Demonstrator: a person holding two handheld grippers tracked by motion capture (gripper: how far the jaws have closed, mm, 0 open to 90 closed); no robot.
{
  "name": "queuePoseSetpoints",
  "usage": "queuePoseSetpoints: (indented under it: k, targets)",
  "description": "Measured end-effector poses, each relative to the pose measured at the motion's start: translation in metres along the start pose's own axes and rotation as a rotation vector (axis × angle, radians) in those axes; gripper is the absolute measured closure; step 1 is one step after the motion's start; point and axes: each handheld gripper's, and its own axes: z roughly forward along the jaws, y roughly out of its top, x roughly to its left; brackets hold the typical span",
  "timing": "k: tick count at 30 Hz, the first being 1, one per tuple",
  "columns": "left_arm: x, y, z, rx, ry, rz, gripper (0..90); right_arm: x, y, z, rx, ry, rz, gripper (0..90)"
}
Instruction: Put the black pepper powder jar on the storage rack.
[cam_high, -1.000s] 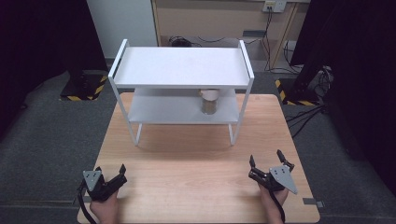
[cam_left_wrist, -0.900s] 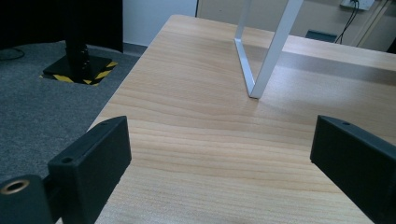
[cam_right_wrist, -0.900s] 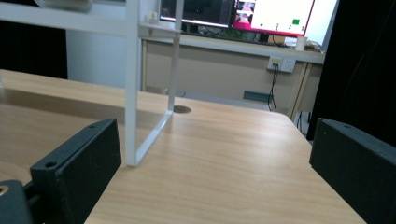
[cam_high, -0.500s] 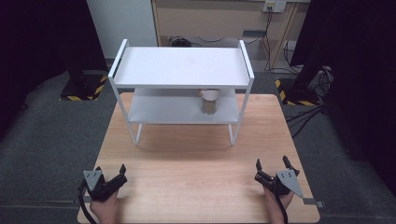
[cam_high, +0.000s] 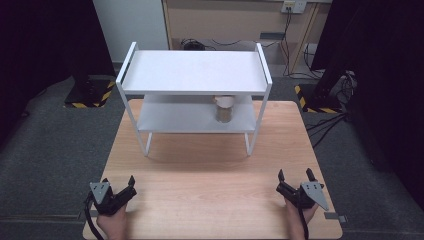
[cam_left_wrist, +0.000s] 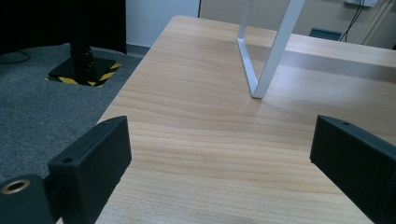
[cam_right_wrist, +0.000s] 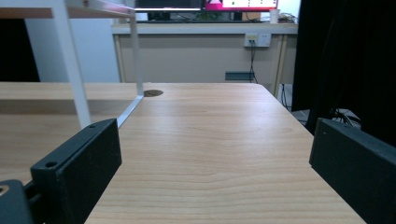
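Note:
A white two-tier shelf (cam_high: 195, 72) stands at the back of the wooden table (cam_high: 210, 170). On its lower tier sits a small jar (cam_high: 224, 109) with a pale lid, under the top board's right half. My left gripper (cam_high: 119, 181) rests open near the table's front left corner, with nothing between its jaws. My right gripper (cam_high: 295, 175) rests open near the front right corner, also holding nothing. In the left gripper view the gripper (cam_left_wrist: 219, 154) frames bare wood, with a shelf leg (cam_left_wrist: 271, 51) ahead. In the right gripper view the gripper (cam_right_wrist: 215, 154) frames bare wood, with a shelf leg (cam_right_wrist: 74, 70) to its left.
Grey carpet surrounds the table. A black stand base with yellow-black tape (cam_high: 87, 92) sits on the floor at the left, and cables (cam_high: 330, 120) lie at the right. A beige cabinet (cam_right_wrist: 196, 56) with a wall socket stands behind the table.
My right gripper has shifted slightly right and toward the table's near edge. The left gripper, shelf and jar have stayed put.

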Motion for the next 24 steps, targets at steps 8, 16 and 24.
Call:
queuePoseSetpoints:
  k: [8, 16, 24]
  targets:
    - [-0.0024, 0.0013, 0.0009, 0.012, 0.008, 0.009, 4.9, -0.0001, 0.0008, 0.0008, 0.016, -0.011, 0.011, 2.3]
    - [-0.0028, 0.0023, 0.0013, 0.021, 0.006, 0.019, 4.9, -0.0011, 0.0001, -0.0002, 0.012, -0.01, 0.022, 2.3]
    - [-0.0021, 0.0023, 0.0011, 0.021, 0.004, 0.014, 4.9, -0.0025, 0.0008, 0.0, 0.022, -0.009, 0.039, 2.3]
